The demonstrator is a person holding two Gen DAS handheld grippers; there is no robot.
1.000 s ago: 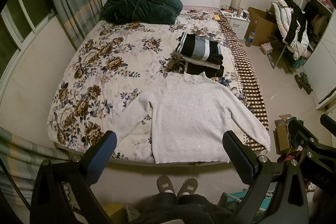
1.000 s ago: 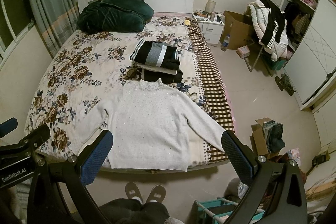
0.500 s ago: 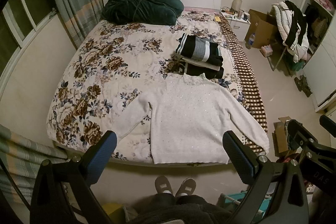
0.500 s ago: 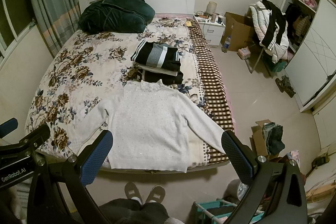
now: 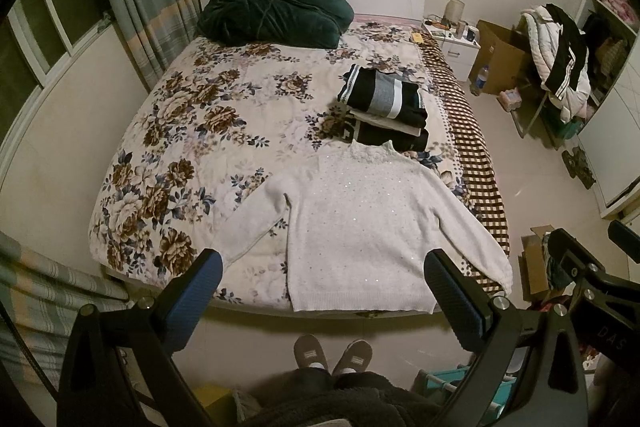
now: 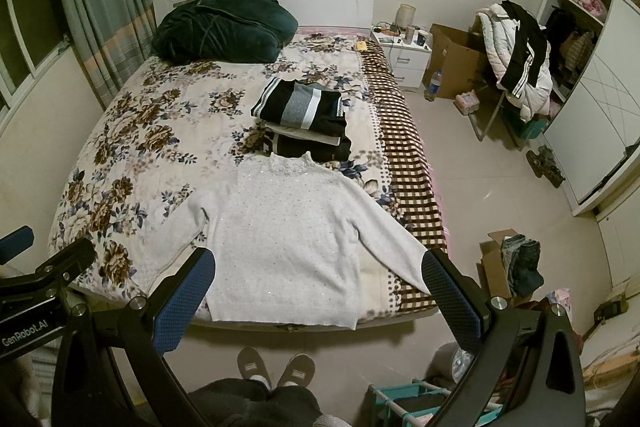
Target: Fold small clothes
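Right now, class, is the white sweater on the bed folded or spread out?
Spread out. The white sweater lies flat on the bed, both sleeves angled outward, hem at the near edge.

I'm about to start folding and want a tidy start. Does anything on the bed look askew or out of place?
Little stands out. The white sweater lies flat, sleeves spread, but its right sleeve reaches the bed's edge. The folded stack behind it sits slightly crooked.
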